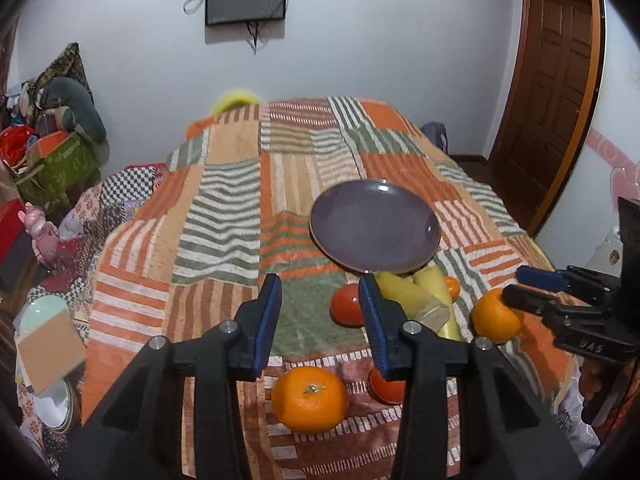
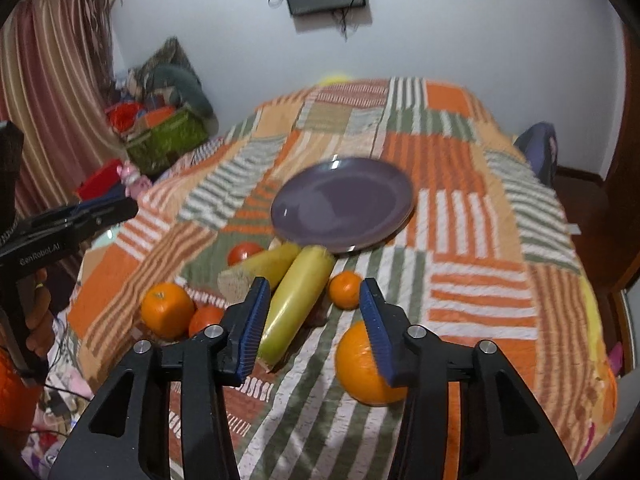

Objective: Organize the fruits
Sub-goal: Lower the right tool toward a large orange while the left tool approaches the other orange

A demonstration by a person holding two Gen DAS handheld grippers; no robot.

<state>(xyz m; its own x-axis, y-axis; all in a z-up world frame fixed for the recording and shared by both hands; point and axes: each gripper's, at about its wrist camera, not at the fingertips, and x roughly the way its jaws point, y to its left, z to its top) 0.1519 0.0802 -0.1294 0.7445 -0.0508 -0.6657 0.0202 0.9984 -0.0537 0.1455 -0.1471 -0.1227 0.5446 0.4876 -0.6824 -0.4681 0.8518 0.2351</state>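
Left tongs (image 1: 320, 320): I see them narrowed, nothing between the pads, above the bed's patchwork blanket (image 1: 224, 208).
Right tongs (image 2: 312, 320): narrowed and empty, over the yellow fruits (image 2: 298, 300).
Plate (image 1: 374, 226): purple, bare, mid-bed, just beyond the fruit.
Fruit: large orange (image 1: 310, 398) at the near edge below my left tongs; another orange (image 2: 362, 364) partly behind the right pad; tomatoes (image 1: 346, 304) beside the yellow pair.

A plate (image 2: 344, 204) is being borne by the blanket (image 2: 472, 216) mid-bed. Just before it, two long fruits (image 2: 296, 300) are lying side by side. Oranges (image 2: 167, 310) are being kept left and right of them, with tomatoes (image 2: 244, 252) among them.
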